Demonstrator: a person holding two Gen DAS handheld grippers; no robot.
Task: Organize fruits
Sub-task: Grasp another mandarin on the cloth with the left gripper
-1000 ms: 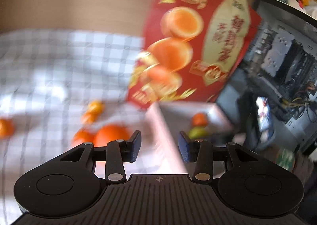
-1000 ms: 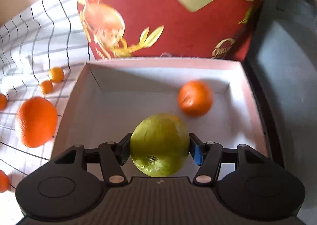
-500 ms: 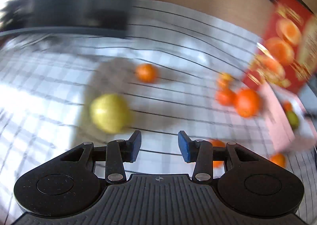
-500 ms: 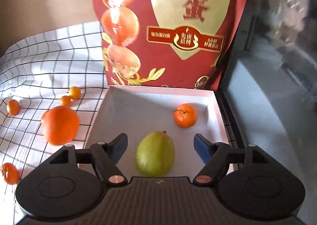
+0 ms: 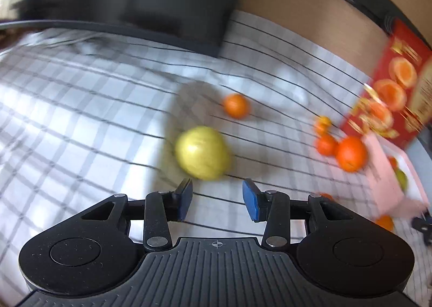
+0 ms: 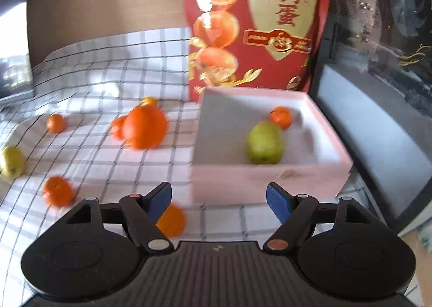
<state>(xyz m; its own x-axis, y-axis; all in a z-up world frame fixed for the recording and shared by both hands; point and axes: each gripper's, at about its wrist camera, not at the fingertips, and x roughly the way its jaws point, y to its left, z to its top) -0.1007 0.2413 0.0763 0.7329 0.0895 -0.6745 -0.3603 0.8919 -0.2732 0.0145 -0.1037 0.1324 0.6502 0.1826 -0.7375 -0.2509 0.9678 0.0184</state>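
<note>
**Two fruits boxed, most still out**

Left view: the left hand-held gripper [image 5: 216,200] gapes empty before a yellow-green pear [image 5: 202,152] on the checked cloth [image 5: 81,123].

Right view: the right hand-held gripper [image 6: 218,200], open and empty, faces the pink box [image 6: 259,182] holding a green pear [image 6: 266,142] and a mandarin [image 6: 281,117]; several oranges remain outside.

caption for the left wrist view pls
Open left gripper approaches a yellow-green pear on the checked cloth, oranges scattered beyond.

A home table: checked tablecloth [image 6: 102,90], red food bag [image 6: 256,23], open computer case [image 6: 383,23]
</note>
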